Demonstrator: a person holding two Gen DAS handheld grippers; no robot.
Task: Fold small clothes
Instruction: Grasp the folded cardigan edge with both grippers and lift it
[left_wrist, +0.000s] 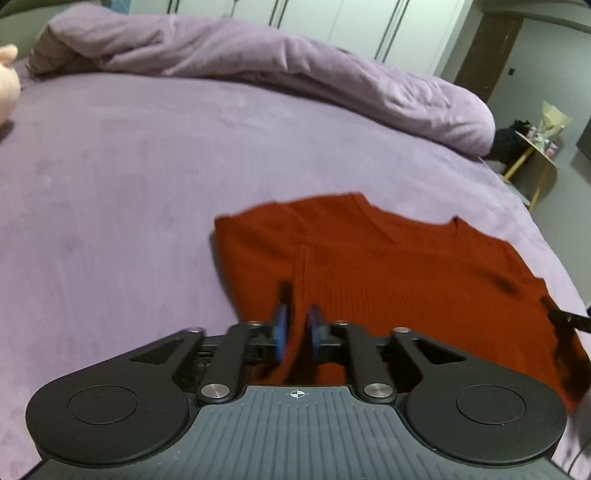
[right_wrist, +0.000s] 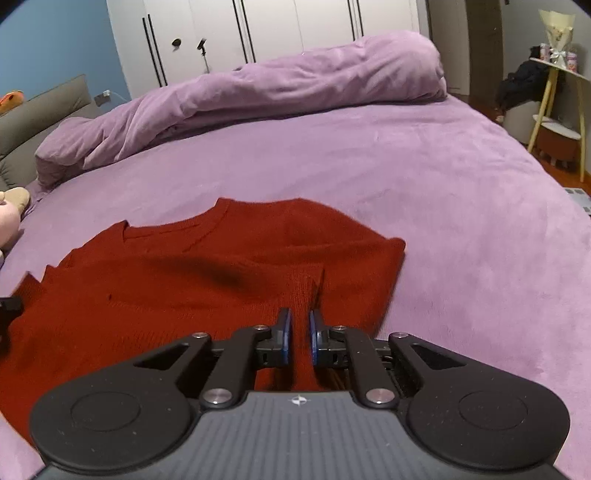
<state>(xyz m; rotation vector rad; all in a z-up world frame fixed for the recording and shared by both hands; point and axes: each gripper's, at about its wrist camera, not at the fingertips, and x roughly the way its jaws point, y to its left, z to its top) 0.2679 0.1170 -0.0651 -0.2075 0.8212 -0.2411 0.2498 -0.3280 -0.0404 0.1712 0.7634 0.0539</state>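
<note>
A dark red knit sweater (left_wrist: 388, 266) lies on the purple bed sheet (left_wrist: 129, 184), neckline towards the far side. My left gripper (left_wrist: 297, 317) is shut on a raised fold of the sweater near its left side; the cloth runs between the blue pads. In the right wrist view the sweater (right_wrist: 166, 280) spreads to the left, and my right gripper (right_wrist: 300, 325) is shut on a pinched fold of it near its right side. The right gripper's tip also shows in the left wrist view (left_wrist: 565, 317) at the sweater's right edge.
A rolled purple duvet (right_wrist: 258, 92) lies across the far side of the bed. A pink plush toy (left_wrist: 7, 85) sits at the far left. White wardrobes (right_wrist: 258, 29) stand behind. A yellow-legged side table (right_wrist: 557, 92) with small items stands beyond the bed's right edge.
</note>
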